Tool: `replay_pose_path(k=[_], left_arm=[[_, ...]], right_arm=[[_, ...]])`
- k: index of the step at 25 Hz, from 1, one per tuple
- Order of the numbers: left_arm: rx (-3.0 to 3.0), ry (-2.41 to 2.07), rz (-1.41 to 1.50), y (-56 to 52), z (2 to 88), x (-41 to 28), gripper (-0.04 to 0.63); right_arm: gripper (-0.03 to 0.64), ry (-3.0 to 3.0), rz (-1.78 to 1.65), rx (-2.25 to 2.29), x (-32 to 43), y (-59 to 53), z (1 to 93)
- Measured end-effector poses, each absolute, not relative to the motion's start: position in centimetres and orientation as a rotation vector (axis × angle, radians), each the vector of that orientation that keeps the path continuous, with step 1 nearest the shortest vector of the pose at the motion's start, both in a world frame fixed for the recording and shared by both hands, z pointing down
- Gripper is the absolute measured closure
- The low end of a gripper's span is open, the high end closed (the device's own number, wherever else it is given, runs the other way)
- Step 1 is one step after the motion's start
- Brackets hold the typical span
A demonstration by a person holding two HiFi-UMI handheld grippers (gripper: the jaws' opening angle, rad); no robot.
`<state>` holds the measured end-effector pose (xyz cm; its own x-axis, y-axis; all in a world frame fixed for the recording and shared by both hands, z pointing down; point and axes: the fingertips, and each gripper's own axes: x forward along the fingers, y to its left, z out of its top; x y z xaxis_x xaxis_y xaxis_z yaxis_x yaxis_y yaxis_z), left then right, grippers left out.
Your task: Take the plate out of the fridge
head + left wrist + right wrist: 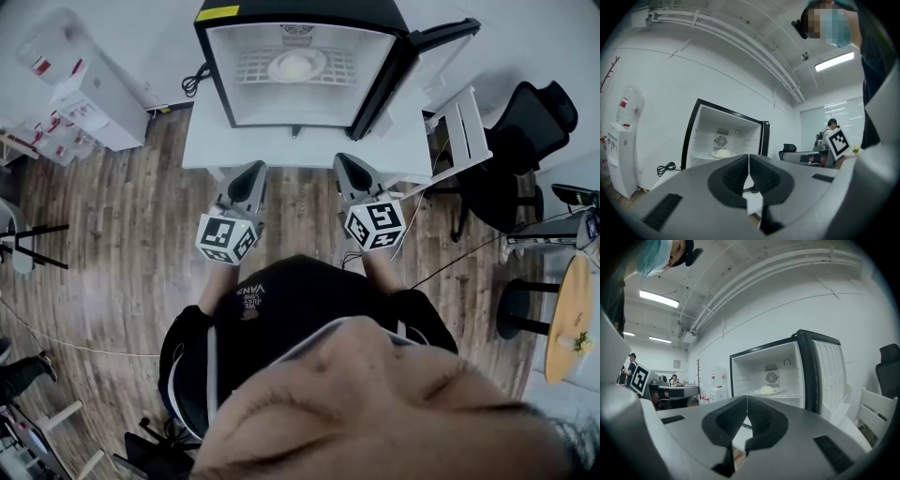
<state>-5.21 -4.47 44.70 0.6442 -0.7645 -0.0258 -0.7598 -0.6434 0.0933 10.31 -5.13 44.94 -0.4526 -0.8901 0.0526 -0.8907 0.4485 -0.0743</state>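
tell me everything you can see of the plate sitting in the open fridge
The round white plate looks shallow and smooth, perhaps ceramic, though it is too small to be sure. It lies flat near the middle of the white wire shelf inside the open black-framed fridge, towards the back wall. A pale rounded lump sits on its centre, leaving only the rim showing. Nothing else touches it.

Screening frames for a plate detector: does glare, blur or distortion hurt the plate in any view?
Head view: the lit fridge interior washes out the pale plate. Left gripper view: fisheye bending, dark corners, plate tiny. Right gripper view: same distortion, plate slightly clearer; ceiling light glares.
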Motion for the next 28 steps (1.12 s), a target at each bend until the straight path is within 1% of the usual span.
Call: replay_pose_path(k=[16,28], left_arm=[[2.707,-1.384,-0.080,-5.8,45.7,-3.4,0.577],[2.727,-1.326,-0.071,-10.2,45.7,-2.9,0.577]], right_arm=[[0.604,-2.719,0.173,1.516,11.8,-7.8,46.1],[0.604,-2.683,0.188,1.563,12.2,-11.5,46.2]])
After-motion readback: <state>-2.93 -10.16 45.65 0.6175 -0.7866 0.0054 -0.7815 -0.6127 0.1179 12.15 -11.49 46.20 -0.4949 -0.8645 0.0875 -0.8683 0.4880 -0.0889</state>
